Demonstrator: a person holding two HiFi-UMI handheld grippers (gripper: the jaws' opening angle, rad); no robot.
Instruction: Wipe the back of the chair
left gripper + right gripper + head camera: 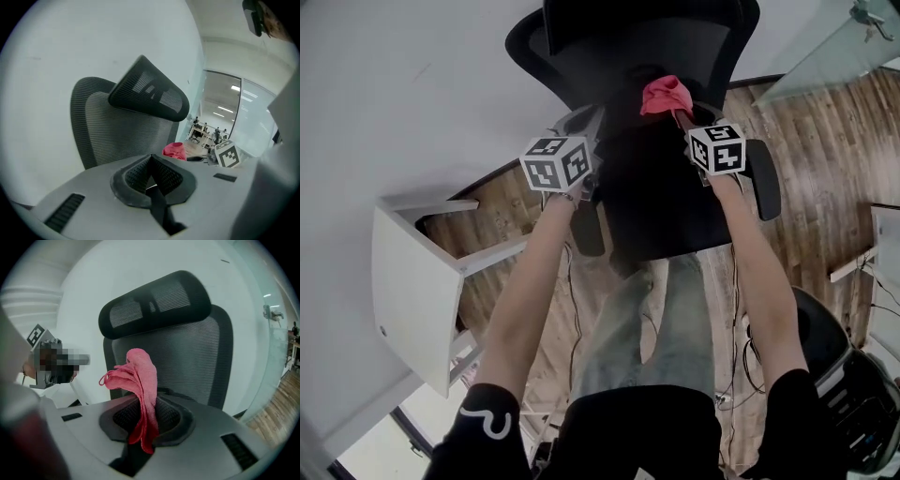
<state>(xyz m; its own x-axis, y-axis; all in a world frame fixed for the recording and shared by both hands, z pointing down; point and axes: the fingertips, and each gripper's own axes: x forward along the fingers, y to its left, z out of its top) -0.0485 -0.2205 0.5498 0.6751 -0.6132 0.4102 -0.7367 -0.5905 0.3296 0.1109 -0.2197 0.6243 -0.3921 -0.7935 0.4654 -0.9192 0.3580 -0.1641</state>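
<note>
**Jaws Shut on Pink Cloth (140, 376) Before the Chair Back (197, 357)**

Jaws of the right gripper (145, 404) were clamped on the cloth. Its folds stood up from between them in front of the black mesh chair back, and whether it touched the mesh could not be told. Jaws of the left gripper (151, 161) were pressed together with nothing between them. In the head view both grippers hung over the seat (661, 206), the left one at 9 o'clock from the right, apart from it. In the right gripper view the headrest (154, 303) sat at 12 o'clock above the cloth. From the left gripper view the cloth lay at 3 o'clock, just beside the right gripper's marker cube (228, 154).
</note>
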